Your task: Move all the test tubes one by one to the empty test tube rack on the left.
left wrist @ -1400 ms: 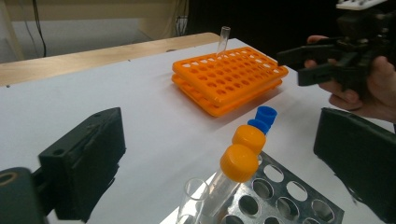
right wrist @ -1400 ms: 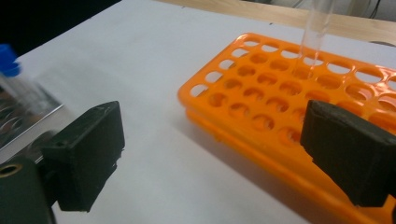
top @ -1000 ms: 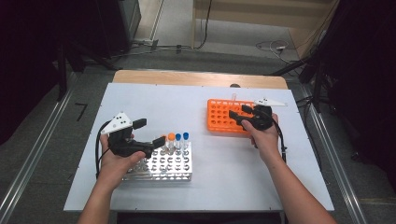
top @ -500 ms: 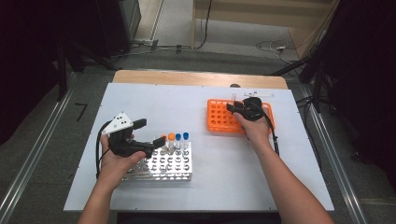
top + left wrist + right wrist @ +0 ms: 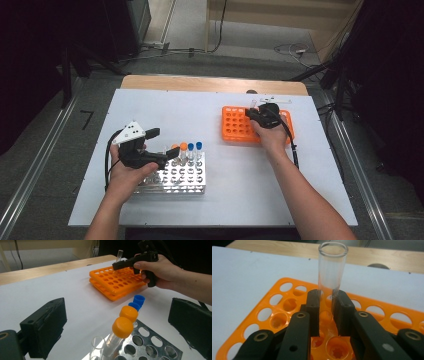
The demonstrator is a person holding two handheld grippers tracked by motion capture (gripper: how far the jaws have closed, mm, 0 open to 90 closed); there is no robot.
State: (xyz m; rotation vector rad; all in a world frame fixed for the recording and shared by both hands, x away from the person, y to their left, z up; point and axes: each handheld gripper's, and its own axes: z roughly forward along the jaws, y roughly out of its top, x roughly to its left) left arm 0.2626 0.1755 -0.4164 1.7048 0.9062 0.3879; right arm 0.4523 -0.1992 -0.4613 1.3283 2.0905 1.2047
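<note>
A white table top (image 5: pixel 210 210) carries two racks. The orange tube rack (image 5: pixel 235 125) lies near the far right corner, close to the far edge; the metal tube rack (image 5: pixel 175 180) sits toward the near left, well apart from it. Along the metal rack's far edge stand two orange-capped tubes (image 5: pixel 122 327) and two blue-capped tubes (image 5: pixel 138 300) in a row, with an open clear tube beside them.

The right gripper (image 5: pixel 256 112) is over the far side of the orange rack. Its jaws have just been closing and now clamp a clear uncapped glass tube (image 5: pixel 332 267), which stands upright in a hole of that rack, its open mouth rising above the pads (image 5: pixel 314 305).

The left gripper (image 5: pixel 162 145) hovers over the metal rack's far left part, jaws spread apart with nothing pressed between them; the capped tubes stand just ahead of it.
</note>
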